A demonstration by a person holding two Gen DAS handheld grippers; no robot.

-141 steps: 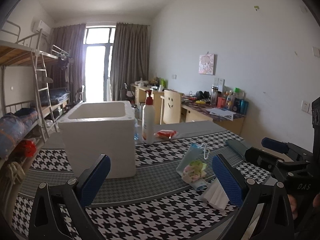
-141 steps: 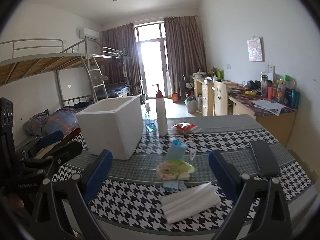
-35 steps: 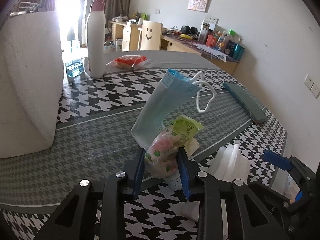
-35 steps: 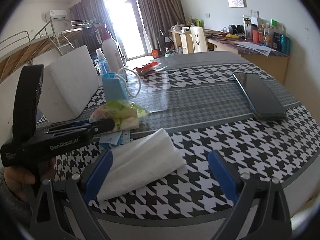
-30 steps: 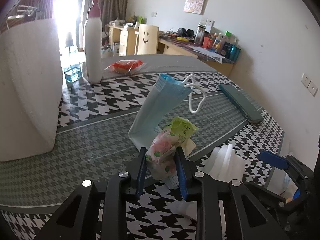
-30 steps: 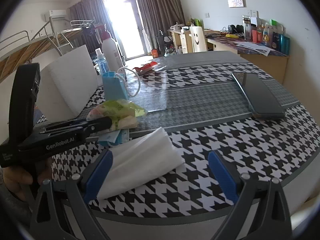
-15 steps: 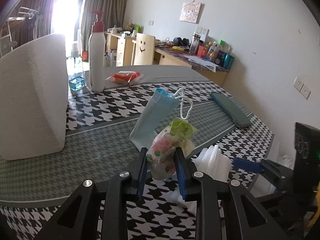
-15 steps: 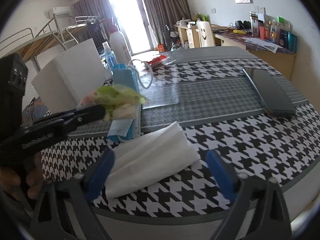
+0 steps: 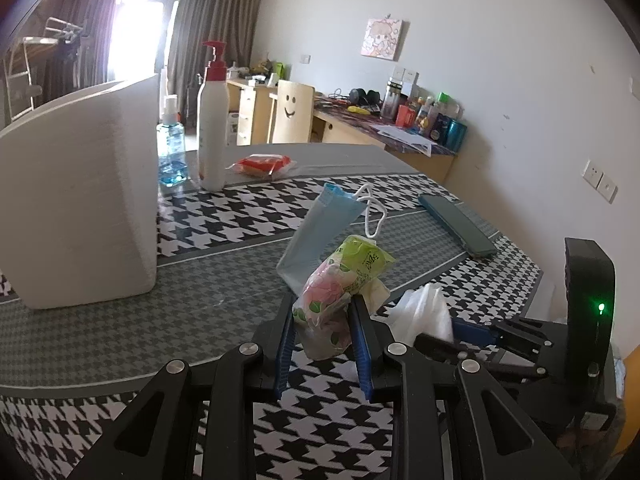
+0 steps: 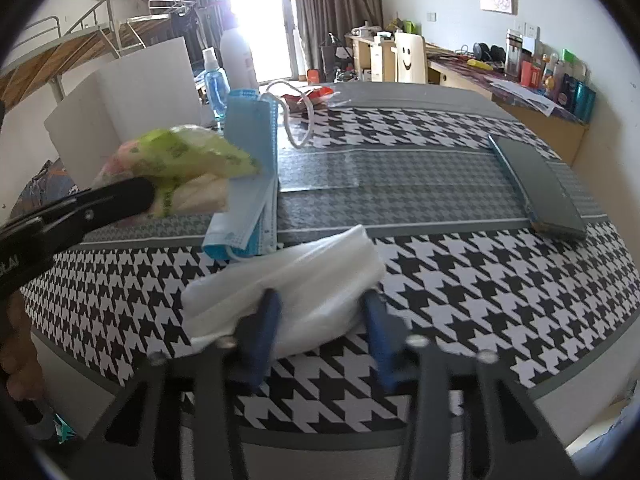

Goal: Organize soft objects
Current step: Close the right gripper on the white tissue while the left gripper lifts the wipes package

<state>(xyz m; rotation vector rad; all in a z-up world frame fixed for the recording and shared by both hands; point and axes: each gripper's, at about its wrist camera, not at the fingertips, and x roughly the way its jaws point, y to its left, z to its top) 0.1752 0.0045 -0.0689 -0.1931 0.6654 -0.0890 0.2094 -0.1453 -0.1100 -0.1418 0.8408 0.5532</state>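
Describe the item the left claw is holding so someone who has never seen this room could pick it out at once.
Start at the big white foam box on the houndstooth table; to its right the left claw is shut on a small tissue packet. Its clear wrapper with a pink flower print and a lime-green end sets it apart from the plain blue face mask behind and the plain white tissue stack.

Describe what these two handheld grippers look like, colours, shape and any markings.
Both are black scissor-style frames with silver pivot bolts and flat, ribbed blue pads on the fingers. The left gripper shows this sharply; the right gripper is motion-blurred. Seen from the left camera, the right unit carries a black box with a small green light. White lettering marks the left gripper's arm, partly cut off.
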